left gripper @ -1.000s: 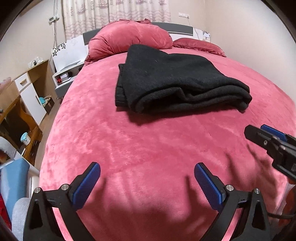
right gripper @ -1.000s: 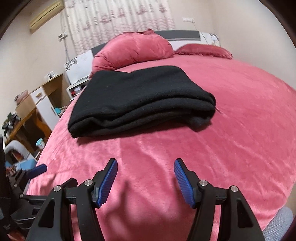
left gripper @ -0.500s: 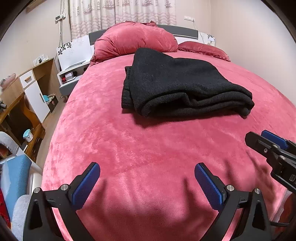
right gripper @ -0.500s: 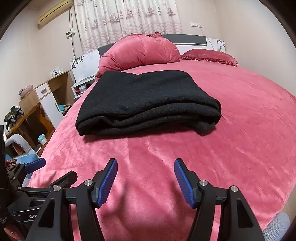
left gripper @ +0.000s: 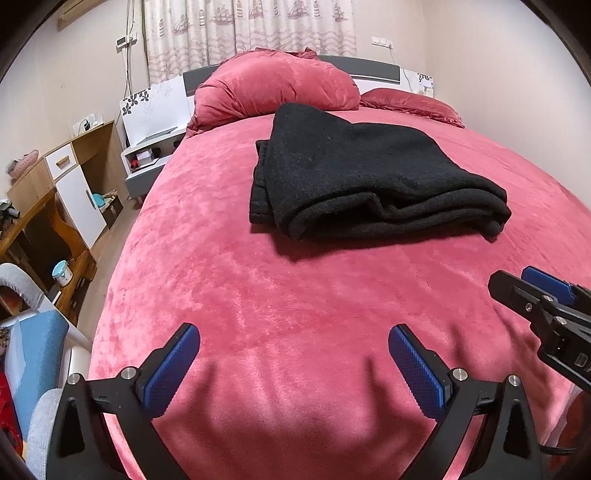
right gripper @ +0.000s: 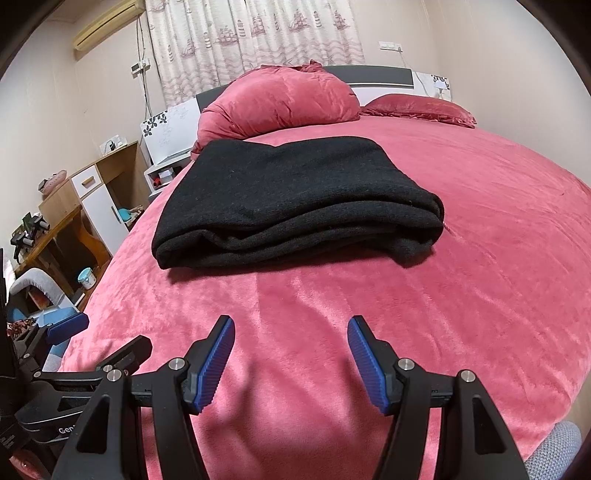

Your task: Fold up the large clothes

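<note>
Lying folded in a thick stack mid-bed (left gripper: 258,295), the black garment (left gripper: 362,181) looks finished. The left gripper (left gripper: 293,360) and right gripper (right gripper: 291,354) hover wide apart, empty, near the foot; any tidying needs reaching forward.

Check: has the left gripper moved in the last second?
Yes. Left gripper has pulled back and tilted up: the folded black garment sits lower, with more curtain visible.

In front of me the bed (left gripper: 295,314) is covered in a plush pink-red spread. A folded black garment (left gripper: 362,181) lies flat near its middle, layered edges facing me. At the head rest a big bunched pink pillow (left gripper: 273,88) and a flatter pink pillow (left gripper: 410,107) beside it
</note>
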{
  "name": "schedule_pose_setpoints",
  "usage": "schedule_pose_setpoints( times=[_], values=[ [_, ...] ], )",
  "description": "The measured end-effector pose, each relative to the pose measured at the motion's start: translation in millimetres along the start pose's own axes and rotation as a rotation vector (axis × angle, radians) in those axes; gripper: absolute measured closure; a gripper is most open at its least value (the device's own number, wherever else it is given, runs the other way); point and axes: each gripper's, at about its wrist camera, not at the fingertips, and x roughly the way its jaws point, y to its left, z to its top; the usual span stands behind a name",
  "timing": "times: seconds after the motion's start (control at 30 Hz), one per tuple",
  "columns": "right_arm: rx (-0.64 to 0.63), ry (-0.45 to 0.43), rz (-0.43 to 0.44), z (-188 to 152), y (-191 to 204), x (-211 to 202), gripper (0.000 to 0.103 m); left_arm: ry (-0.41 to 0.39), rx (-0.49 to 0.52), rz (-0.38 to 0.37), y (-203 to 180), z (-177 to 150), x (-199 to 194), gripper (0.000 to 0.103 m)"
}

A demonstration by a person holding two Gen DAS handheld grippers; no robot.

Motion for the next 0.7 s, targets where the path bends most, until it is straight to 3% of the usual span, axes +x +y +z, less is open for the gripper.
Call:
schedule_pose_setpoints(
  times=[0.7],
  values=[
    [0.011, 0.015, 0.006, -2.0, -1.5, 3.2, 0.038, 0.008, -0.050, 0.001, 8.2, 2.0, 1.3, 0.000]
  ],
)
